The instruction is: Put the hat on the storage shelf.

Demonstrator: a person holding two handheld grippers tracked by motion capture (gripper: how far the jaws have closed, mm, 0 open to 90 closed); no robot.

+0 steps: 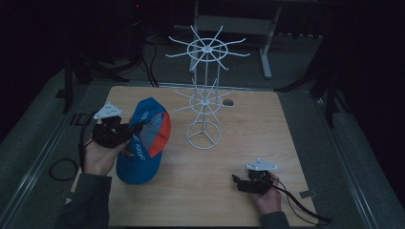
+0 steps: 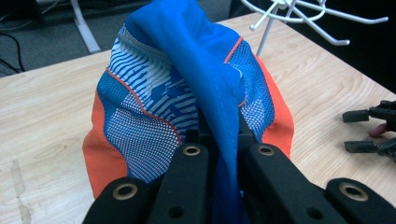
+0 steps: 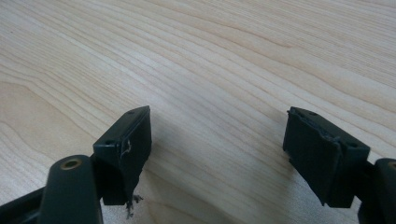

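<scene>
- Left gripper (image 1: 128,130): near the left edge of the bench (image 1: 239,143), jaws clamped on a fold of the blue fabric of the cap (image 1: 143,143).
- Cap (blue and orange, mesh panels): crown raised in the grip, lower end seems to rest on the wood near the front-left corner; the white wire rack (image 1: 204,102) stands just beside it, toward the middle.
- Right gripper (image 1: 239,182): near the front-right corner, jaws spread wide with nothing between them, bare wood beneath.

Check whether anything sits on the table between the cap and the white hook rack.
Nothing visible does. The cap, pinched in the left gripper, has bare table between it and the white hook rack. The right gripper sits off to the side.
</scene>
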